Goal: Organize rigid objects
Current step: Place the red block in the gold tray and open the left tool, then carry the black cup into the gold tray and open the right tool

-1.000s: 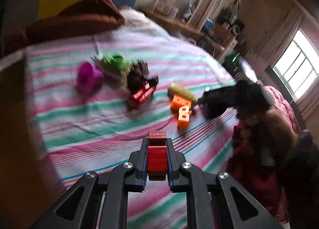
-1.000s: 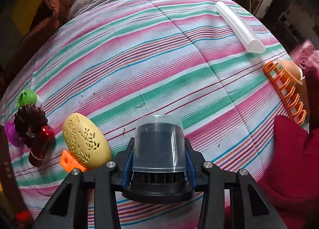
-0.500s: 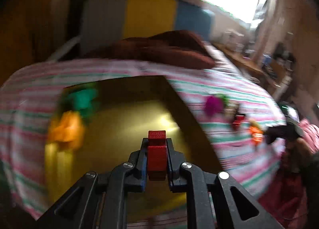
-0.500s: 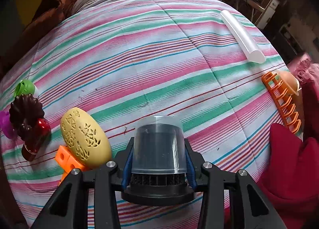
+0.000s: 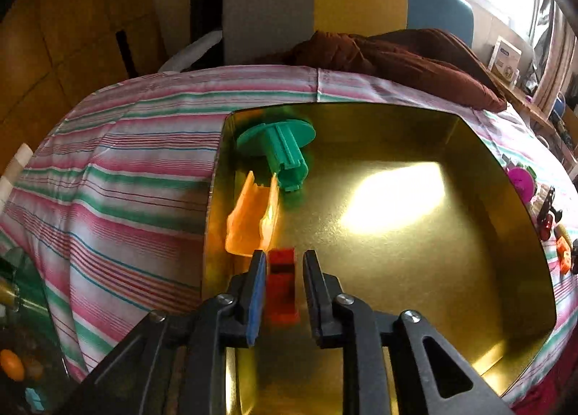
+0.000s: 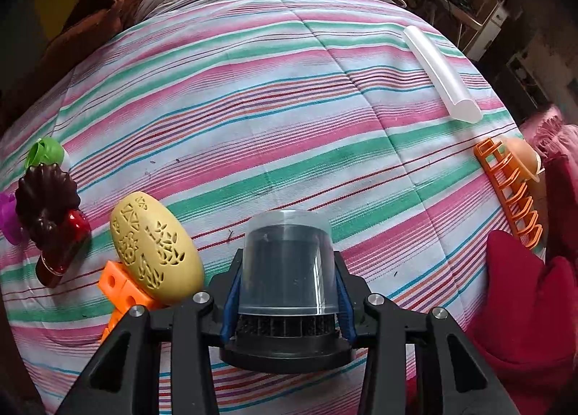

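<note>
1. While the left gripper [image 5: 281, 265] hung over the gold tray [image 5: 415, 270], its jaws had just been opening, and the red block [image 5: 282, 288] sat blurred between them with a gap showing on the right side; whether the left pad touched it could not be told.
2. Inside the tray, a green flanged piece [image 5: 280, 147] and an orange channel piece [image 5: 253, 219] lay near the left wall, just beside each other.
3. Across the striped bedspread [image 6: 253, 107], the right gripper [image 6: 287, 270] stood clamped on a clear-domed black canister [image 6: 287, 263], its pads pressed against both sides.
4. No brand or label could be read anywhere; a white box [image 5: 505, 57] on the far shelf carried printing too small to make out.
5. Only the left wrist view showed the tray and its contents.
6. Only the right wrist view showed the yellow patterned egg [image 6: 155, 248] resting on orange blocks [image 6: 123, 285], the dark brown figure [image 6: 47, 205], the white tube [image 6: 440, 75] and the orange rack [image 6: 509, 194], all lying loose on the bedspread.
</note>
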`<state>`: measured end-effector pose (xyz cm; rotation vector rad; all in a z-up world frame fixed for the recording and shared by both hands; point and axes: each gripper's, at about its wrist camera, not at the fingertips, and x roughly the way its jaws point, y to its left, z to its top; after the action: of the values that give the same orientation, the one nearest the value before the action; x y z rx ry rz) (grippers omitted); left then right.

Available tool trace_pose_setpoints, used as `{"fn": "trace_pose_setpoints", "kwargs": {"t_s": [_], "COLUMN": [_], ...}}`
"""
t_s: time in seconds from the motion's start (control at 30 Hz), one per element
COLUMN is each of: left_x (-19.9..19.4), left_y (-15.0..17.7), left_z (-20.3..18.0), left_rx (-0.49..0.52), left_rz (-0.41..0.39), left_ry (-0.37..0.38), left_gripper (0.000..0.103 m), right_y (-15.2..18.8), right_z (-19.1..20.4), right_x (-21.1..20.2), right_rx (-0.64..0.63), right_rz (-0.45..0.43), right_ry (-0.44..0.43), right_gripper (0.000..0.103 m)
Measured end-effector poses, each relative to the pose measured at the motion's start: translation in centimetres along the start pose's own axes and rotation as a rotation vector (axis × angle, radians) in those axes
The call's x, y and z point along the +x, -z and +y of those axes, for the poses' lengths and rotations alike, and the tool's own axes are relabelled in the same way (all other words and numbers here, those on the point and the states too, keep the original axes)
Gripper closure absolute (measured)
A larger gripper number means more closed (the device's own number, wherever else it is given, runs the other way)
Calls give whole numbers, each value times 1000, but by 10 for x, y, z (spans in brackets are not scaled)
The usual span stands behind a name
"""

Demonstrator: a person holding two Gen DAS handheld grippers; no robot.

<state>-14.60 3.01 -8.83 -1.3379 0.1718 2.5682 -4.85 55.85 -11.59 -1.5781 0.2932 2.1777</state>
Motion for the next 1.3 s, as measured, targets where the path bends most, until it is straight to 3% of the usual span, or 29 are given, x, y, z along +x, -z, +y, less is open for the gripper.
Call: {"fn": "trace_pose_setpoints", "kwargs": {"t_s": [0.23, 0.43, 0.5, 0.6, 0.67, 0.73, 0.97, 1.13, 1.3], "left_x": [-53, -84, -91, -98, -102, -105, -111, -110, -111], "left_y": [16, 38, 44, 49, 51, 51, 57, 63, 68], "left_z": [18, 20, 17, 14, 11, 9, 10, 15, 26], "left_rx": [-95, -133, -124, -119, -108, -96, -98, -116, -149], "left_rz": [-121, -151, -158, -160, -156, -157, -160, -146, -150], "left_ry": [23, 19, 9, 9, 5, 1, 7, 18, 10], "left_gripper": [76, 75, 75, 75, 75, 75, 75, 75, 75], "right_y": [-2, -5, -1, 8, -9, 0, 13, 29, 61], "right_z": [3, 1, 12, -13, -6, -3, 58, 131, 211], "right_x": [-6, -21, -31, -44, -38, -48, -92, -124, -141], "right_rx": [-10, 19, 40, 40, 30, 12, -132, -305, -470], "right_rz": [-10, -61, -104, -171, -188, -198, -238, -261, -209], "right_ry": [4, -38, -77, -144, -192, -243, -380, -518, -653], "right_gripper": [60, 60, 60, 60, 60, 60, 60, 60, 60]}}
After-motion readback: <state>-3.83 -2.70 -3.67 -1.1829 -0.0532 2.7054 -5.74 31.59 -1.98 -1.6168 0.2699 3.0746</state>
